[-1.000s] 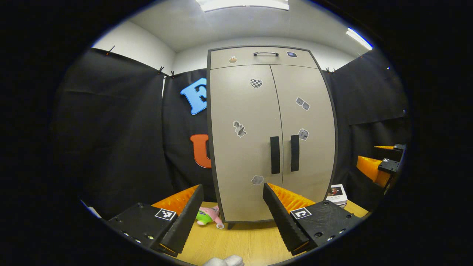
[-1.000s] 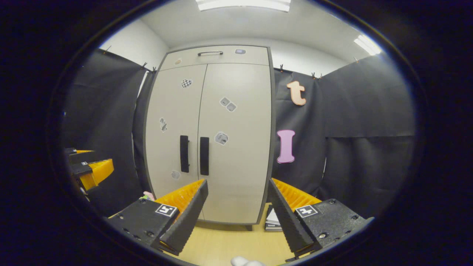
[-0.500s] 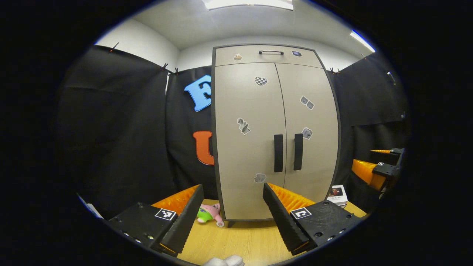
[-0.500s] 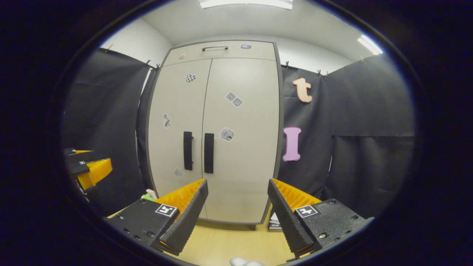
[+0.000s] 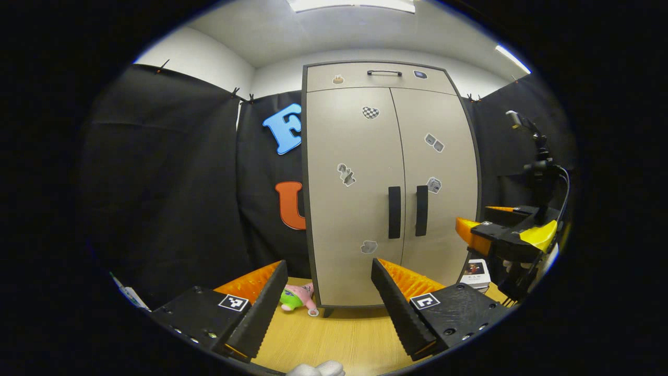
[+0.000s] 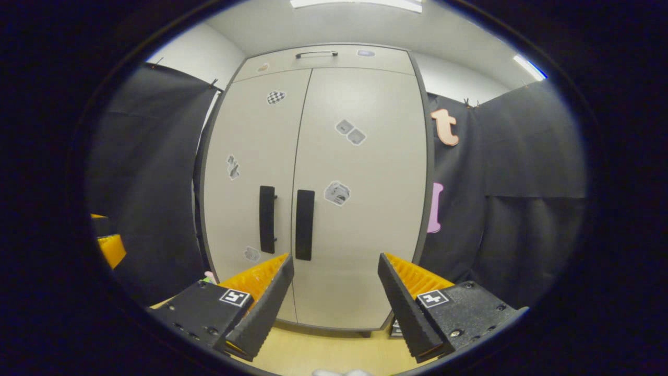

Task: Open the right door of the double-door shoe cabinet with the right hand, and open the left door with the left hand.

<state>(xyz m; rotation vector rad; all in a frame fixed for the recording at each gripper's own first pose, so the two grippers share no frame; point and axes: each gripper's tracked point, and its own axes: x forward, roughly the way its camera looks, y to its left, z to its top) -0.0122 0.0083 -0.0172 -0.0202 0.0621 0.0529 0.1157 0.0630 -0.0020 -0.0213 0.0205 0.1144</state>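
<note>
The shoe cabinet (image 5: 389, 183) stands upright on the wooden counter (image 5: 355, 334) against the black booth wall, both doors closed and flush. Its left door (image 5: 349, 198) and right door (image 5: 441, 177) meet at a centre seam, with the left handle (image 5: 394, 212) and right handle (image 5: 421, 210) hanging as two dark vertical bars just beside each other on either side of that seam. In the left gripper view the left gripper (image 5: 329, 290) has its fingers spread wide and holds nothing, well apart from the doors; the right gripper (image 5: 501, 237) shows farther off at the right edge. In the right gripper view the right gripper (image 6: 335, 282) is also wide open and empty, facing the right door (image 6: 362, 188) — its handle (image 6: 305, 224) sits above the nearer finger, not touched. A small pink and green plush toy (image 5: 296, 300) lies on the counter by the cabinet's left foot, and a small box (image 5: 476, 272) sits beside its right side. Several stickers dot the doors, and a drawer with a thin handle (image 5: 384, 73) tops the cabinet.
</note>
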